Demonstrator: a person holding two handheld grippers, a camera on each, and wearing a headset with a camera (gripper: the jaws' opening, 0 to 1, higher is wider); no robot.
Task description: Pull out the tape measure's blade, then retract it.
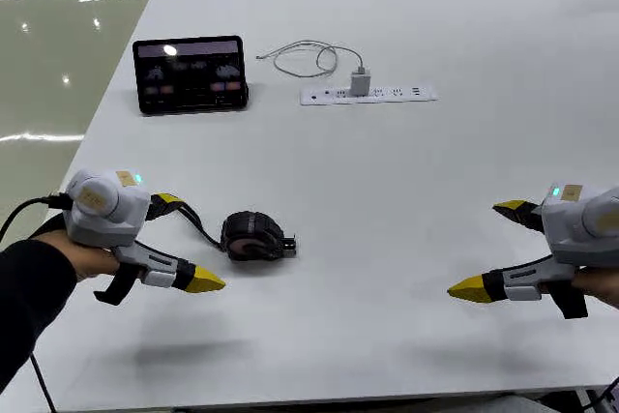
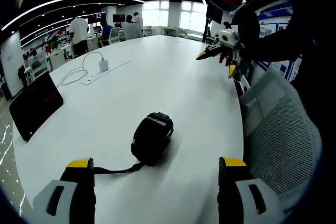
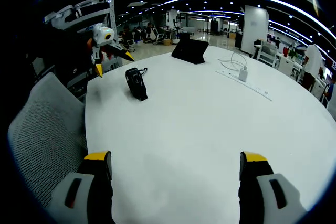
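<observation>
A black tape measure (image 1: 254,236) lies on the white table (image 1: 406,181), its blade drawn in and its black wrist strap (image 1: 198,224) trailing left. My left gripper (image 1: 189,241) is open just left of it, and the case lies a little ahead of the yellow tips without touching them. In the left gripper view the tape measure (image 2: 152,137) sits ahead of the open left gripper (image 2: 156,163). My right gripper (image 1: 488,248) hovers open far to the right with nothing in it. In the right gripper view the tape measure (image 3: 136,83) lies well beyond the right gripper (image 3: 176,156).
A dark tablet (image 1: 190,74) stands propped at the back left. Behind the middle lies a white power strip (image 1: 368,95) with a charger and a coiled cable (image 1: 308,57). A grey mesh chair (image 2: 278,129) stands at the table's near edge.
</observation>
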